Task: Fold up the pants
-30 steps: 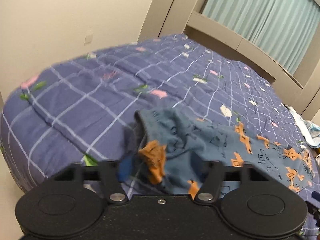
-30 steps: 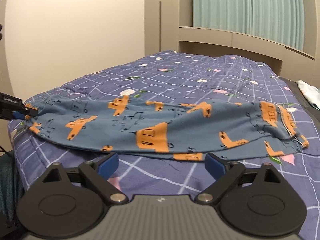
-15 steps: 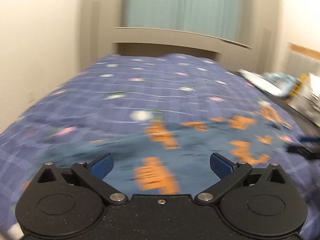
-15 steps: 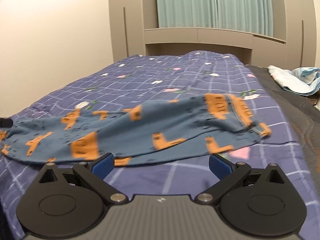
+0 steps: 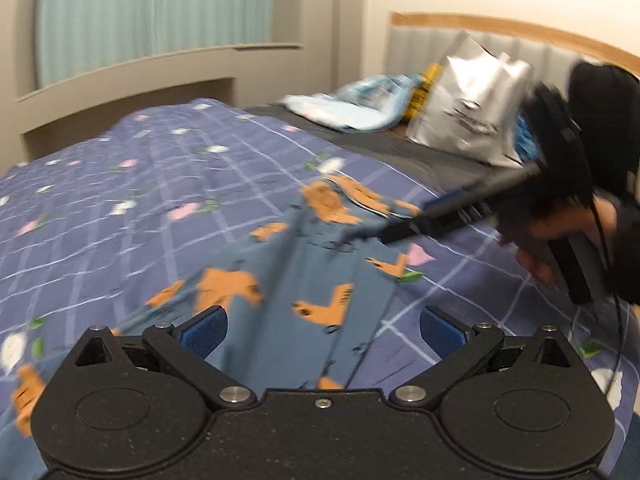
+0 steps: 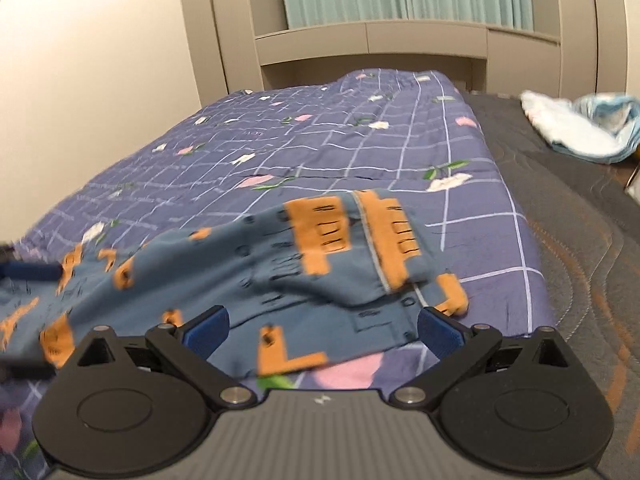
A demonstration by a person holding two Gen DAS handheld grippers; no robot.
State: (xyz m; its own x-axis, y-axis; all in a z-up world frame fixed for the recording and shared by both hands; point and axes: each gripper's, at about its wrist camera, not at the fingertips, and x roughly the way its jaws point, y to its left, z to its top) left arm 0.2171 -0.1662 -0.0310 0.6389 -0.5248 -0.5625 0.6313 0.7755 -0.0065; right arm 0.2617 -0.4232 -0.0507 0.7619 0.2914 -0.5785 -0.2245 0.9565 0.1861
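Blue pants (image 5: 312, 272) with orange prints lie stretched across the purple checked bedspread (image 5: 140, 200). My left gripper (image 5: 324, 330) hangs open just above the pants, with cloth below the pads and nothing pinched. From the right, a hand holds my right gripper (image 5: 400, 220), which reaches over the waistband end. In the right wrist view the right gripper (image 6: 323, 330) is open over the bunched waistband of the pants (image 6: 280, 264). One blue finger (image 6: 32, 271) of the left gripper shows at the far left edge.
A silver bag (image 5: 468, 120) and a light-blue cloth (image 6: 580, 128) lie on the grey cover (image 6: 580, 240) to the right of the bedspread (image 6: 320, 152). A padded headboard, a beige shelf unit and green curtains stand beyond the bed.
My left gripper let go of the pants' leg end, opened wide and swung round toward the right. The right gripper slid right along the pants to the waistband, staying open.
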